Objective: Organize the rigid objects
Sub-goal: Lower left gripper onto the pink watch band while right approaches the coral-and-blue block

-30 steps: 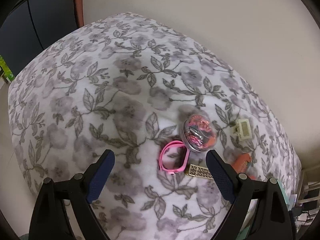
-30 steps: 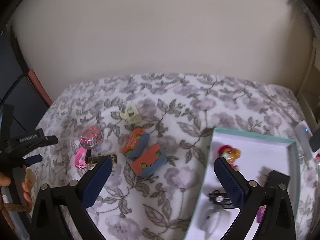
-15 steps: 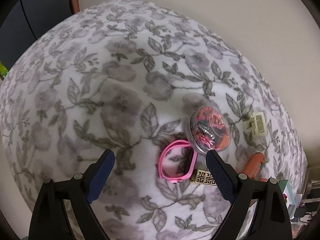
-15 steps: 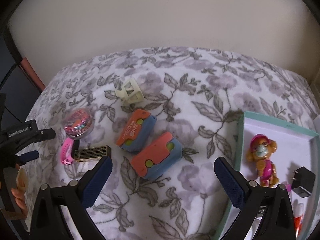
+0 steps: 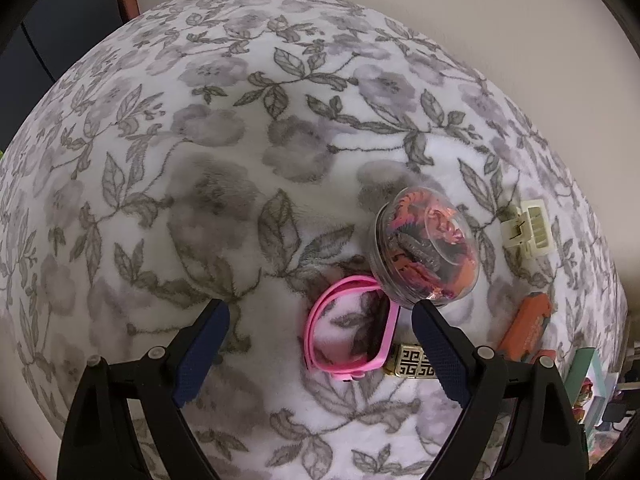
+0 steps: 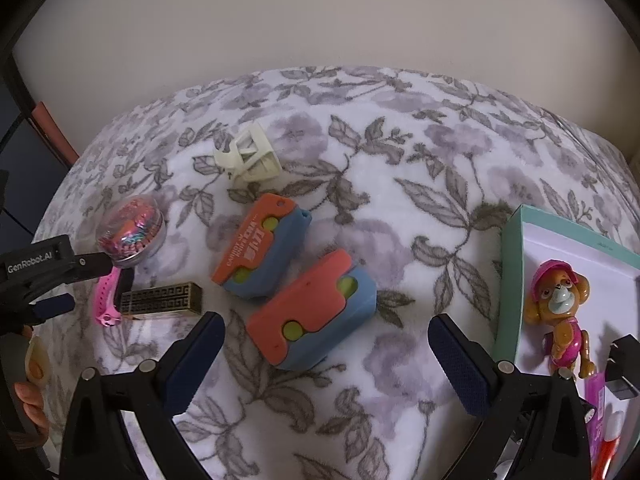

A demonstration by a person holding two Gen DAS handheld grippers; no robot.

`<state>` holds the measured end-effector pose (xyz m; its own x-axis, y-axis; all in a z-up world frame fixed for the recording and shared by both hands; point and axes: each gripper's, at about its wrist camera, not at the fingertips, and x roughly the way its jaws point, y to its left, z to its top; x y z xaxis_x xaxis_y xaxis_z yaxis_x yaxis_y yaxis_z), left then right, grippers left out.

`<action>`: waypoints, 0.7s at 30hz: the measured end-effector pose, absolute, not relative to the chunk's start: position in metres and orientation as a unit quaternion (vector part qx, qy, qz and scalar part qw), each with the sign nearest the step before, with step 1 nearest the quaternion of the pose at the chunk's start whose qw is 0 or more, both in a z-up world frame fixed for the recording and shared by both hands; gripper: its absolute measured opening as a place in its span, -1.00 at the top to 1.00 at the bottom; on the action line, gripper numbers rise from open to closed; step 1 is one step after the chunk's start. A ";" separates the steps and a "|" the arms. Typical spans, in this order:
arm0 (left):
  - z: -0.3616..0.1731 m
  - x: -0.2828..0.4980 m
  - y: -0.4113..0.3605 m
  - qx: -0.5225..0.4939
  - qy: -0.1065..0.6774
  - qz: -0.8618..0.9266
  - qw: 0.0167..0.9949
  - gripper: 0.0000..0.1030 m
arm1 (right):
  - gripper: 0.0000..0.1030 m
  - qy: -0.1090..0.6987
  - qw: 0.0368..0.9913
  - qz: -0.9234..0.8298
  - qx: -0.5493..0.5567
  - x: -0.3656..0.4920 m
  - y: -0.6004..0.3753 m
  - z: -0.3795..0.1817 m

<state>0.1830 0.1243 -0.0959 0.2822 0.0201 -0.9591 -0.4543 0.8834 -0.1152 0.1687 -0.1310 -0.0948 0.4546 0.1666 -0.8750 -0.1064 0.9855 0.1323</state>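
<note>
My left gripper (image 5: 320, 344) is open and empty, just short of a pink wristband (image 5: 348, 340) lying between its fingers; a clear round case of hair ties (image 5: 426, 256) sits by the right fingertip. My right gripper (image 6: 326, 356) is open and empty, its fingers on either side of an orange-and-blue toy block (image 6: 312, 316). A second such block (image 6: 262, 248), a cream hair claw (image 6: 250, 158), a gold patterned bar (image 6: 160, 299), the wristband (image 6: 105, 300) and the round case (image 6: 130, 232) lie to the left. The left gripper (image 6: 52, 284) shows at the far left.
A teal-rimmed white box (image 6: 510, 280) at the right holds a pup figure (image 6: 560, 312), a black plug (image 6: 622, 364) and tubes. Everything lies on a floral blanket (image 6: 400, 152) against a beige wall. The blanket drops off at left, past a dark panel (image 5: 60, 32).
Both grippers have moved forward and down towards the objects: the left closer to the pink wristband, the right closer to the orange-and-blue block. Both stay open.
</note>
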 end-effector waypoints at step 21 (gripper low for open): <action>-0.123 0.206 0.104 -0.147 0.606 0.146 0.768 -0.80 | -0.99 0.514 0.856 0.044 -0.028 0.177 -0.119 -0.121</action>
<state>0.2063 0.1040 -0.1231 0.2223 0.0463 -0.9739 -0.4021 0.9143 -0.0483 0.1771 -0.1191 -0.1211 0.4684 0.0471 -0.8823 -0.1050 0.9945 -0.0027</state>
